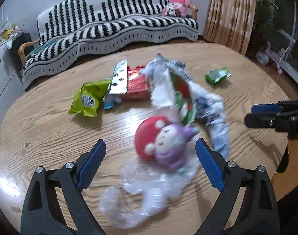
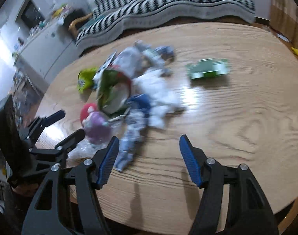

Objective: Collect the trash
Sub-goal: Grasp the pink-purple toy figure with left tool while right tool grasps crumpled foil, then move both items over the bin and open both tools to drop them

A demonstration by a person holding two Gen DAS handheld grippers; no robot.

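Your left hand-held gripper is spread wide over the near edge of the wooden desk, its blue pads on either side of a red-and-purple cartoon toy without touching it. The toy lies on a crumpled clear plastic wrap that spills toward you between the fingers.

Your right hand-held gripper is also wide open and holds nothing. Its left finger is just beside the end of a blue-and-white wrapper, though the blur makes it hard to say whether they touch. In the left wrist view the same gripper comes in from the right edge, seen side-on.

The trash sits in a loose heap at the middle of the desk:
- a white bag with a red and green print, blurred, rising over the toy;
- a red packet behind it, with a silvery card leaning on it;
- a yellow-green snack bag to the left, barcode showing.

A small green packet lies by itself, well apart to the right of the heap.

Behind the desk stands a sofa under a black-and-white striped cover.
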